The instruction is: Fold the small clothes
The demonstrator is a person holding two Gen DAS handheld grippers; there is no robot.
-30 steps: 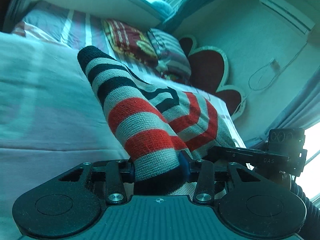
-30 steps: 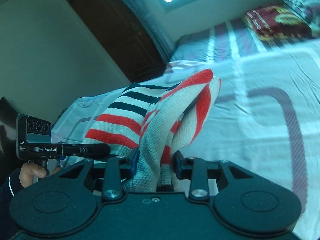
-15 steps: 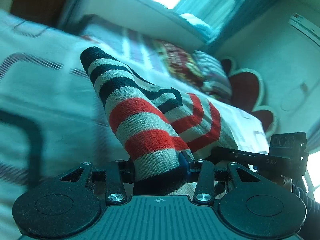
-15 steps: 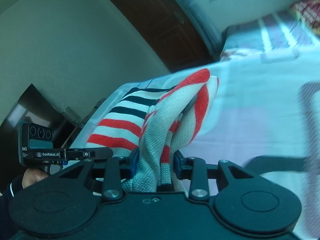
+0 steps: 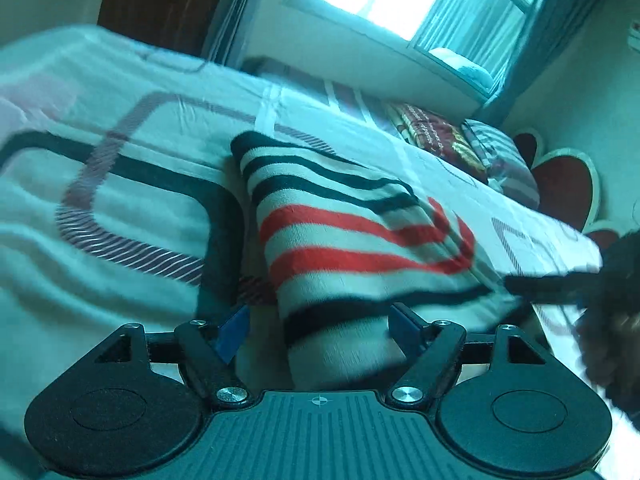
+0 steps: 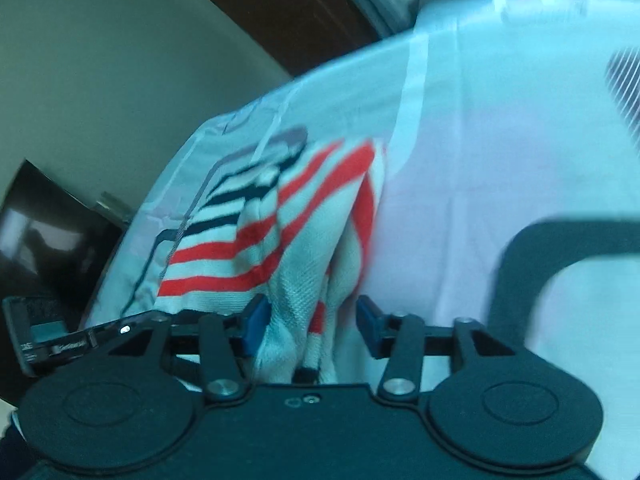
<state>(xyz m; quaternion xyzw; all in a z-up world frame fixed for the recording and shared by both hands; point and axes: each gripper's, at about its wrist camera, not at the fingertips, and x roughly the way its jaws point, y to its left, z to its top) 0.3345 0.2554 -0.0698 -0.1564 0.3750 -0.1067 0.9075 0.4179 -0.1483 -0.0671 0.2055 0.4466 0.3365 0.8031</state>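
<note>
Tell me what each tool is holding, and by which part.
Nothing is held. Left tool and right tool are open; the striped garment lies loose between their jaws on the bed.

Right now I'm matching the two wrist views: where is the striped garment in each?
Left wrist: garment centre, running down between the open fingers.
Right wrist: garment left of centre, bunched between the open fingers.
Shared landmark: the bedsheet with its dark curved band.
</note>
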